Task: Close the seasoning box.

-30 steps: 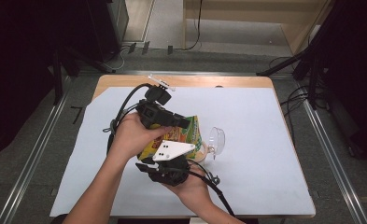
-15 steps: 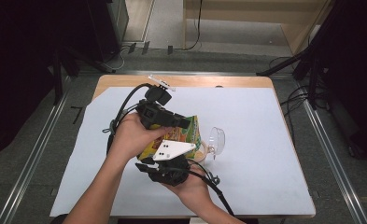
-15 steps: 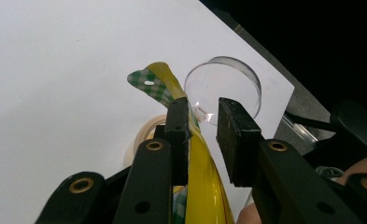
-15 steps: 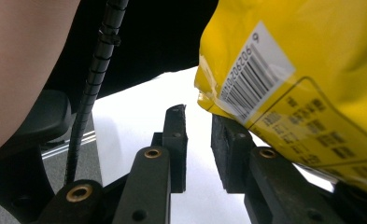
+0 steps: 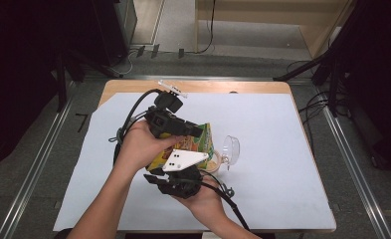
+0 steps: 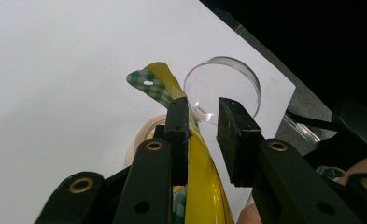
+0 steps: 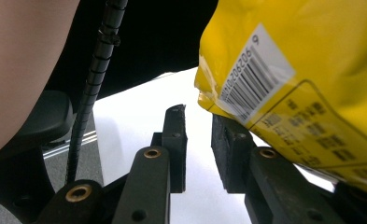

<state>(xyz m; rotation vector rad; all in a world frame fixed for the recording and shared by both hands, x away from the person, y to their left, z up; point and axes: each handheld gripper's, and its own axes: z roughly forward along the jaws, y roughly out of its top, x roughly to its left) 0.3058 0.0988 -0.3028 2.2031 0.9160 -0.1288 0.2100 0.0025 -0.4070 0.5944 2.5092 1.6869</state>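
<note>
Both grippers (image 5: 195, 130) (image 5: 155, 178) close together, jaws narrowly parted

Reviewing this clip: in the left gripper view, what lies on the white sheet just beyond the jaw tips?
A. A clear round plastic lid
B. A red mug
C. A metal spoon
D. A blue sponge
A: past the left gripper, beside the yellow snack bag, lies a clear round plastic lid.

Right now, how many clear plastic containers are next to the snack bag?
1. The clear container sits on the white sheet just right of the yellow bag. The bag may hide others.
</note>
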